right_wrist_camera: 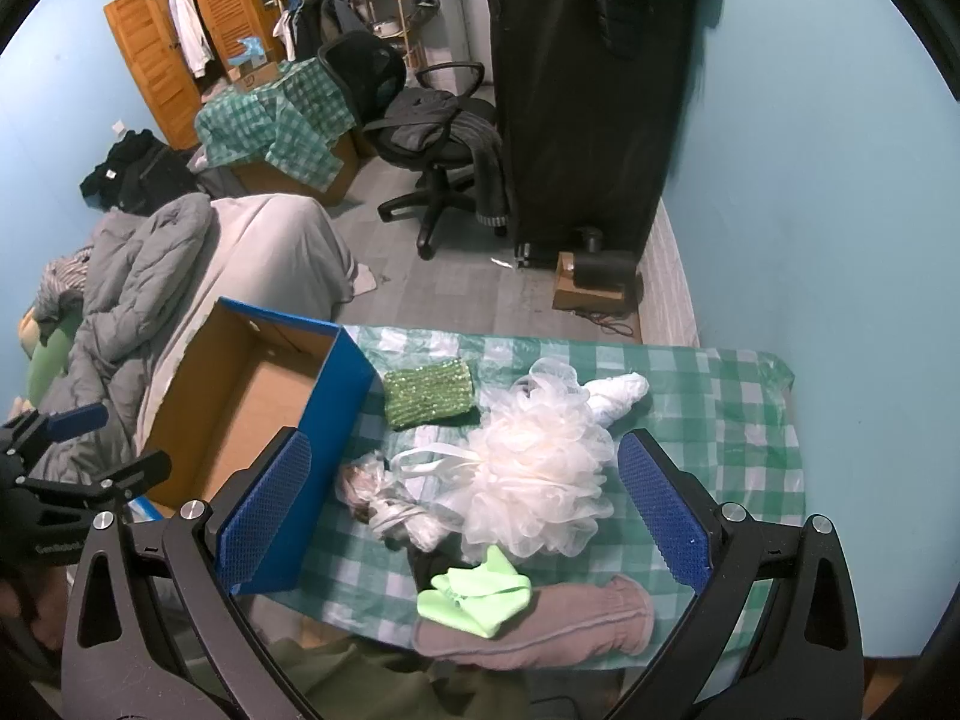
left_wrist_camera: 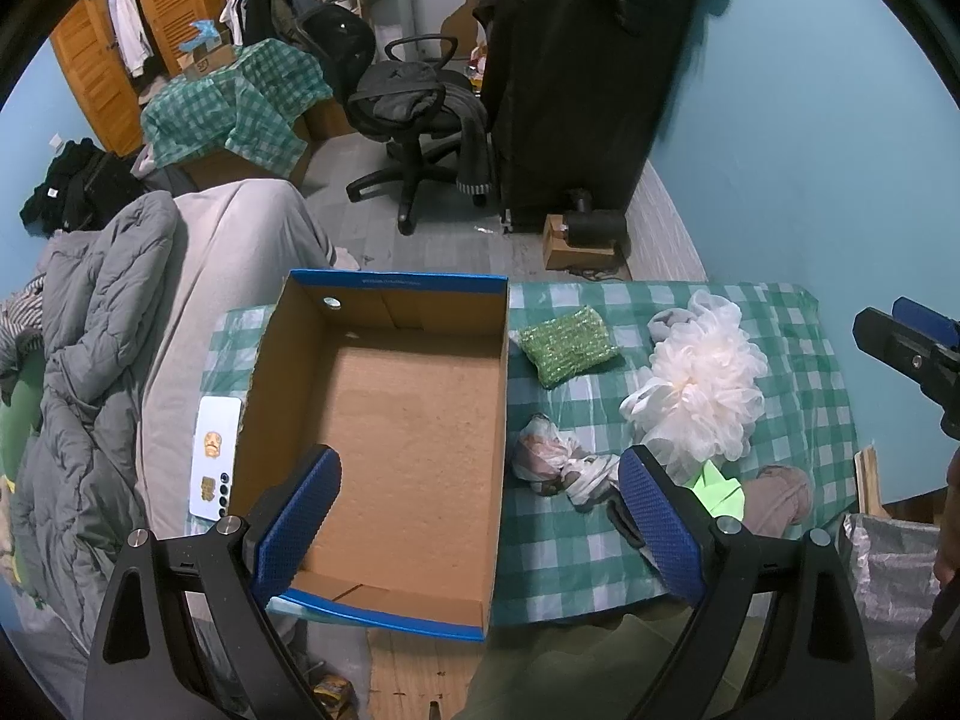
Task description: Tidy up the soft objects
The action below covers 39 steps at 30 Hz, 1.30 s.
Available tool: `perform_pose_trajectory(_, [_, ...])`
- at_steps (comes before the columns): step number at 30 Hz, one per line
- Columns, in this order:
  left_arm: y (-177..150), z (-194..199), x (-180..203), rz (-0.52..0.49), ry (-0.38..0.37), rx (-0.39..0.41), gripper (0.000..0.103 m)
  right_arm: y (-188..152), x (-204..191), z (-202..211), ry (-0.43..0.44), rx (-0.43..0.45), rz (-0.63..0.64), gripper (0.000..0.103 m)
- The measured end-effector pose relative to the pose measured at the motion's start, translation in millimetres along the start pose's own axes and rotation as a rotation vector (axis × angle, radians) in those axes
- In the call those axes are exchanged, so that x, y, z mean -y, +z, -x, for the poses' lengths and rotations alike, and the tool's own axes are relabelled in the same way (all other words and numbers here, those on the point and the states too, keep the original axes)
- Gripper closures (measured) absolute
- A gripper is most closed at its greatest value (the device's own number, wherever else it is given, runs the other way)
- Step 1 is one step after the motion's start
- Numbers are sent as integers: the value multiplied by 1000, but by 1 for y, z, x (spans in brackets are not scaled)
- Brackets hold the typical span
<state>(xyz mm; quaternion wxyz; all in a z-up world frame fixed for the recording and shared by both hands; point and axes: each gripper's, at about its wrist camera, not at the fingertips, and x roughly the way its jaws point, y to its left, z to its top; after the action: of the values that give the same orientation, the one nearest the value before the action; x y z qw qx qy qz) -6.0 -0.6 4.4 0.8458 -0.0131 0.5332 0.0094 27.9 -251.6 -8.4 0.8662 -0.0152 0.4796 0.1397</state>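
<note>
Right gripper: jaws wide, nothing held, hovering over the soft pile on the worktop. Directly between its fingers sits the white bath pouf; crumpled plastic bundle at 9 o'clock of the pouf, green scrubber at 11 o'clock, lime-green cloth at 6 o'clock, lying on a pinkish-grey sock. Left gripper: jaws also wide, empty, poised above the near end of the cardboard box. The box stands at 9 o'clock of the pile and its floor is bare. Judgement: task at its start, no item boxed; all soft objects remain to be moved, the pouf likely first.
</note>
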Motion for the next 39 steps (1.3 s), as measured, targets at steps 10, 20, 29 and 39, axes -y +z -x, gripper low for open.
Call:
perform_pose_trajectory(10, [0,0,1,0,1,0,8,0,1,0,2,1,-1,2])
perform_pose_trajectory(20, [0,-1,2,0,0,-4,8,-1,1,0,1,-1,-2,2])
perform_pose_trajectory(29, [0,-1,2,0,1,-5,8,0,2,-1,2,-4,-2,2])
perform_pose_trajectory(39, [-2,-2,4,1,-2,-4,8,0,2,-2,2,-8,-3,2])
